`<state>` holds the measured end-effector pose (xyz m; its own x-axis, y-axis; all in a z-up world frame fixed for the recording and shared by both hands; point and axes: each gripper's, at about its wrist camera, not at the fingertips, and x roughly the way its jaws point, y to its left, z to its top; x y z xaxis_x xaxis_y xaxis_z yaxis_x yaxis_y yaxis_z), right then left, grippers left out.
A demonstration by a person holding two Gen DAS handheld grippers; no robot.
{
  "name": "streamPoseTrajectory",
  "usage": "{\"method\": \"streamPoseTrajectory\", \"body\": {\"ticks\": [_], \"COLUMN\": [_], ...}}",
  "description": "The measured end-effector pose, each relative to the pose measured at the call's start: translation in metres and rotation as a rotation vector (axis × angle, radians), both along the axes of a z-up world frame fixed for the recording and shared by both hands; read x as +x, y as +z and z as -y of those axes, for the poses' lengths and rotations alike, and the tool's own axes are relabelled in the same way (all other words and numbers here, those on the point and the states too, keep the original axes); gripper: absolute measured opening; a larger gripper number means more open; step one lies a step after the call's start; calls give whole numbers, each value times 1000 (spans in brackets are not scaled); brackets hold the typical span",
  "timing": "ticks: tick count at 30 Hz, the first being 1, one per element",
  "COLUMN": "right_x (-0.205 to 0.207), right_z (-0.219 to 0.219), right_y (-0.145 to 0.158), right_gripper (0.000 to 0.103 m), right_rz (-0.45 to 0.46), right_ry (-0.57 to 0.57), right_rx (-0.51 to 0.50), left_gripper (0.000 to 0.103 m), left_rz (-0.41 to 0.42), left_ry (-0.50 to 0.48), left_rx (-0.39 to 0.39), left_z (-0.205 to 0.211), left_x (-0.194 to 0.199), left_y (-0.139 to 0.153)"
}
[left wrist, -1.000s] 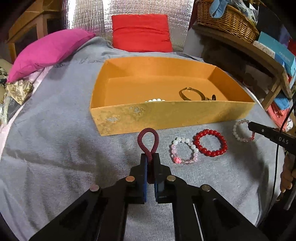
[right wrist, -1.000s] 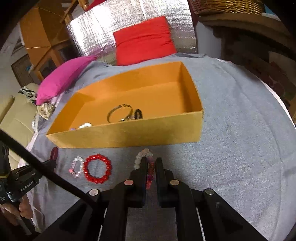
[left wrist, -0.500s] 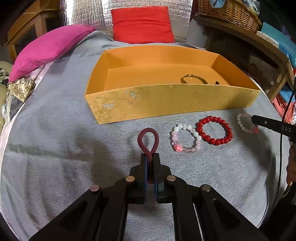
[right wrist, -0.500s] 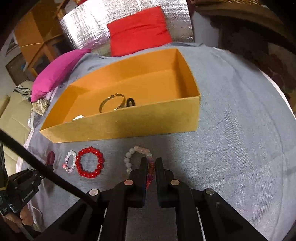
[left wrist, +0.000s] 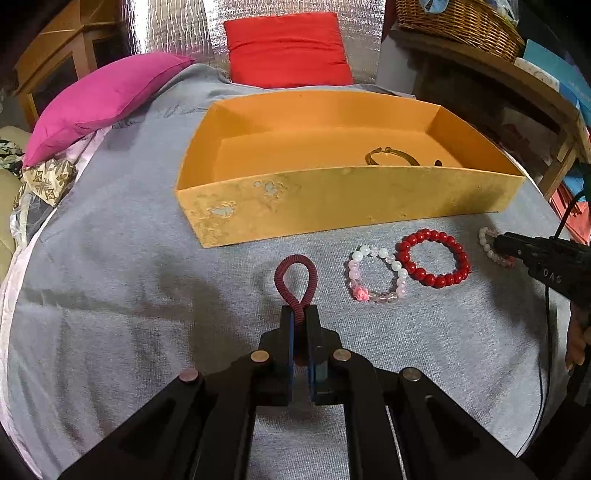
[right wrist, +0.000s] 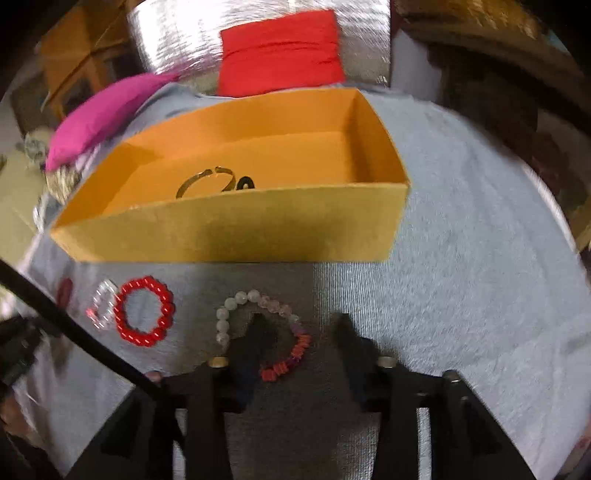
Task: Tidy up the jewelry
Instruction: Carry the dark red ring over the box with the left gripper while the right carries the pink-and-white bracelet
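Note:
My left gripper is shut on a dark red coiled hair tie, held over the grey cloth in front of the orange box. A pink-white bead bracelet and a red bead bracelet lie to its right. My right gripper is open; its left finger sits inside a white-and-red bead bracelet lying on the cloth. The box holds a gold bangle and a dark item. The right view is blurred.
A pink pillow and a red cushion lie behind the box. A wicker basket sits on a wooden shelf at the right. The right gripper shows at the left view's right edge.
My right gripper has opened and let go of the white-and-red bracelet, which now lies on the cloth. My left gripper has pulled back a little from the box, still holding the hair tie.

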<state>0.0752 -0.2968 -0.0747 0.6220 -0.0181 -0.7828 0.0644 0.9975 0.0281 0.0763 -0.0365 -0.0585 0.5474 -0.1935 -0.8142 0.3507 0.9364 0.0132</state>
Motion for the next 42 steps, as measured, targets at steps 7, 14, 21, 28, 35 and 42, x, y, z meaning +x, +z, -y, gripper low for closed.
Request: {"method": "streamPoseTrajectory", "body": {"ticks": [7,14,21,28,35,42], "right_x": [-3,-16,-24,-35,-44,-43], "right_z": [-9,-9,-7,-4,7,18], "right_y": [7,31,47,63,79,95], "right_gripper": [9,9,8,8,8,9], "right_rz": [41,147,215,290,356,414], "right_ry": [23,64,90,89,61,31], "right_rx": [-37,66,157,221,258,296], "left_gripper": [6,6,6,6,6,6], "left_rz": [25,45,63,98,152,181], "left_ry": [16,19,23,11,8,15], "left_rx": [21,26,27,7,-26,-50], "left_z": [-3,-2,2,11,19,24], "left_x": [-1,-3,-6,-10,-12,-6], "left_y": [3,7,12,23,40,54]}}
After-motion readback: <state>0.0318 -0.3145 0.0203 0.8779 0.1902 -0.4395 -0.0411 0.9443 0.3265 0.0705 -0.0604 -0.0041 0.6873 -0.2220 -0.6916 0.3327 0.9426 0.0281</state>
